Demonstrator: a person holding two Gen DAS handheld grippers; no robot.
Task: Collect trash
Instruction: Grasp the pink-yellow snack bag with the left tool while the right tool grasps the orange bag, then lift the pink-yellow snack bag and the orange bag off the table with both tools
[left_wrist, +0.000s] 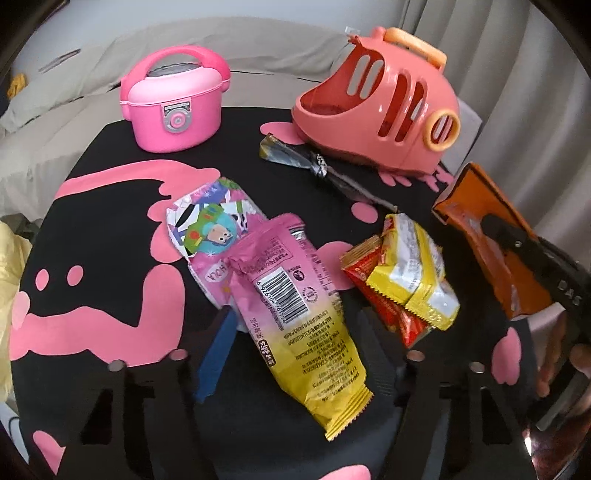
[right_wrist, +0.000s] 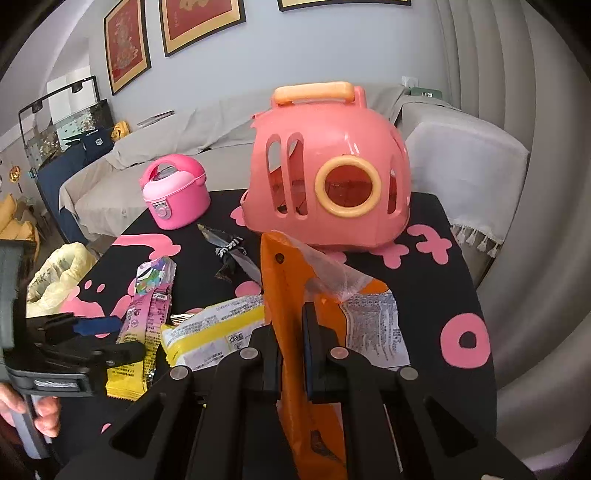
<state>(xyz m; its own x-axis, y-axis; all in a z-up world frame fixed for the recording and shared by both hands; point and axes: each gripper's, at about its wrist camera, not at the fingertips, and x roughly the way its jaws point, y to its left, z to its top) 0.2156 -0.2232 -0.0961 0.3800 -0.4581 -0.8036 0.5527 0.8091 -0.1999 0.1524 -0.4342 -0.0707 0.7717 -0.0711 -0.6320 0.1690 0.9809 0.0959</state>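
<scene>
Wrappers litter the bench (left_wrist: 110, 236), a black top with pink blotches; collection looks barely begun.

- Right hand-held gripper (right_wrist: 291, 354): jaws narrow, clamped on an orange wrapper (right_wrist: 291, 295), which stands up edge-on off the bench. A clear torn flap hangs from its top. Same wrapper shows at 3 o'clock in the left wrist view.
- Left hand-held gripper (left_wrist: 291, 350): jaws wide, nothing between them. It hovers low over a pink-and-yellow wrapper (left_wrist: 299, 306), which lies flat in the gap. Contact not evident.
- Loose on the bench: a cartoon-print wrapper (left_wrist: 207, 221) at 10 o'clock of the pink-and-yellow one, tucked partly under it; a yellow-and-red wrapper pile (left_wrist: 402, 273) at 3 o'clock, just beside it; a dark twisted wrapper (left_wrist: 317, 166) at 12 o'clock, near the carrier.
- A peach toy carrier (left_wrist: 380, 103) sits at the far edge at 1 o'clock, mouth open. A pink toy cooker (left_wrist: 173, 99) sits at 11 o'clock, lid shut.
- A pale yellow bag (right_wrist: 62, 277) sits off the bench's left edge; likely the trash bag, though I cannot confirm.

Judgement: one piece in hand, none seen deposited. At least four pieces left to pick up.
</scene>
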